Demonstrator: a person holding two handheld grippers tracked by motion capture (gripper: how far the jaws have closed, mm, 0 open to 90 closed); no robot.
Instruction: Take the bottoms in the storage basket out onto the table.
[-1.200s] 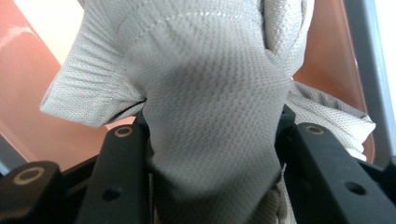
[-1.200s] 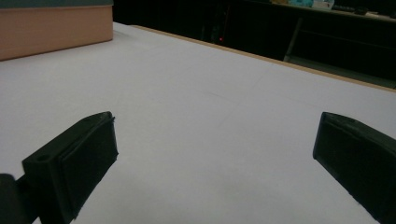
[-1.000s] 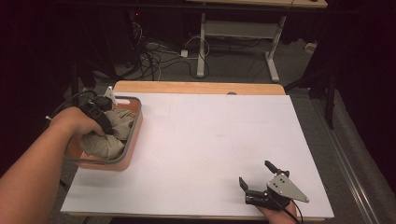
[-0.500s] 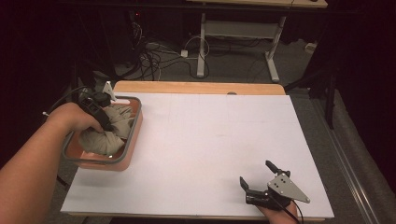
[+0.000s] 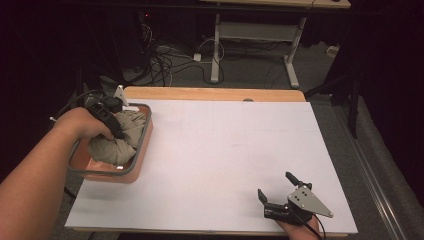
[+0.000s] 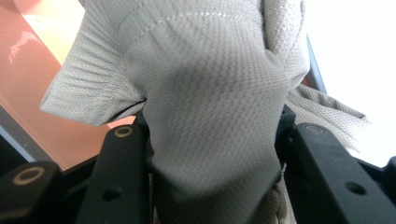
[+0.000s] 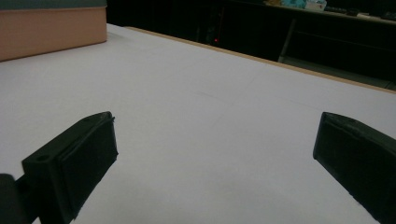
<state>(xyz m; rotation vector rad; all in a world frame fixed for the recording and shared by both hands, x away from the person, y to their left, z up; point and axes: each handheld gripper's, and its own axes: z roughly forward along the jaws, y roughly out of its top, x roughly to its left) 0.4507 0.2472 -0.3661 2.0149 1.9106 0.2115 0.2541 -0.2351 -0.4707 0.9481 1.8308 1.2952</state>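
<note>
At the far left of the tabletop (image 5: 220,150) sits an orange bin (image 5: 142,150) with a grey rim, and bunched inside it is a beige-grey cloth (image 5: 117,145). The person's left hand (image 5: 82,125) reaches into the bin from the near left, holding the left gripper (image 5: 116,134) down against the cloth. In the left gripper view its two black jaws stand on either side of a thick fold of the knitted fabric (image 6: 210,116), pressed against it on both sides, so they are closed on the cloth; the bin's orange wall (image 6: 42,112) shows behind.

The white middle of the tabletop lies bare.

Near the front right edge the right gripper (image 5: 280,192) rests low over the surface, its grey plate (image 5: 306,200) on top. Its jaws are spread wide with nothing between them, pointing toward the bin, whose side (image 7: 51,30) appears far off in the right gripper view.
</note>
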